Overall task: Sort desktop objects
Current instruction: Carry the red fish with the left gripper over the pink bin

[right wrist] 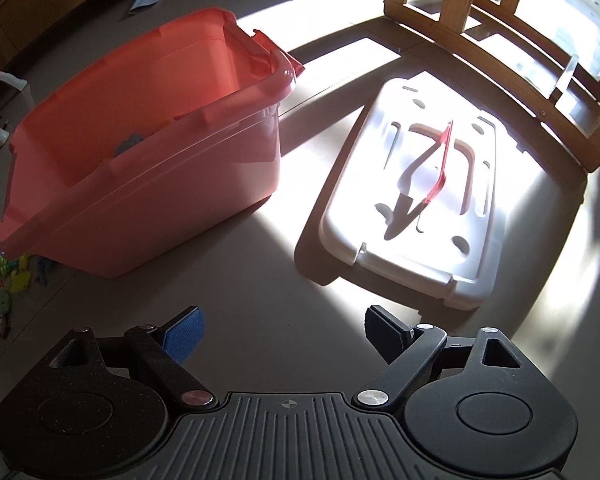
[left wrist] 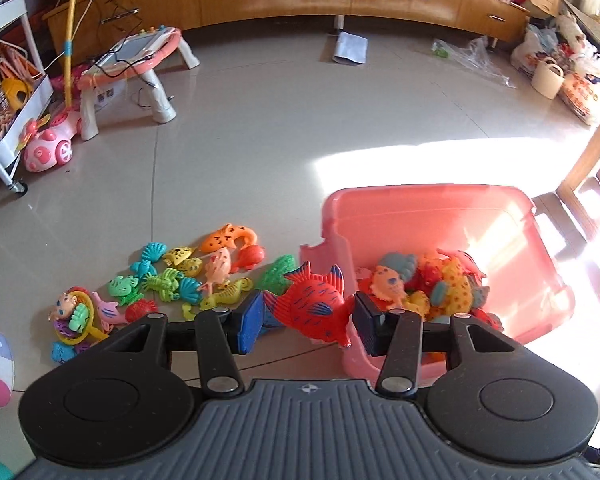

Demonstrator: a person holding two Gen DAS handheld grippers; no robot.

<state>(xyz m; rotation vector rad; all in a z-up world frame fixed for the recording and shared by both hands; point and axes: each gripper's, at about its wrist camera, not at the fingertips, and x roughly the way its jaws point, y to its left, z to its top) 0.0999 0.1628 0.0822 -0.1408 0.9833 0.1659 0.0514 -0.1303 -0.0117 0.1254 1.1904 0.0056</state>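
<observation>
The left gripper [left wrist: 308, 320] is clamped on a red plastic toy fish with blue stripes [left wrist: 312, 304], held in the air just left of the near-left rim of the pink plastic storage bin [left wrist: 420, 200], which already holds a heap of orange and yellow toy sea creatures [left wrist: 432, 284]. To the left on the tiled floor [left wrist: 240, 140] lies a scattered pile of small green, yellow and orange plastic sea animals [left wrist: 188, 276]. The right gripper [right wrist: 284, 332] hangs with its jaws wide apart and nothing between them, over bare floor between the bin and a white plastic lid with a red handle [right wrist: 420, 200] lying to the right. The fish is pinched only by its flanks; its slick, curved body could twist or slip free. Let go too soon, it would likely strike the rim and fall outside.
</observation>
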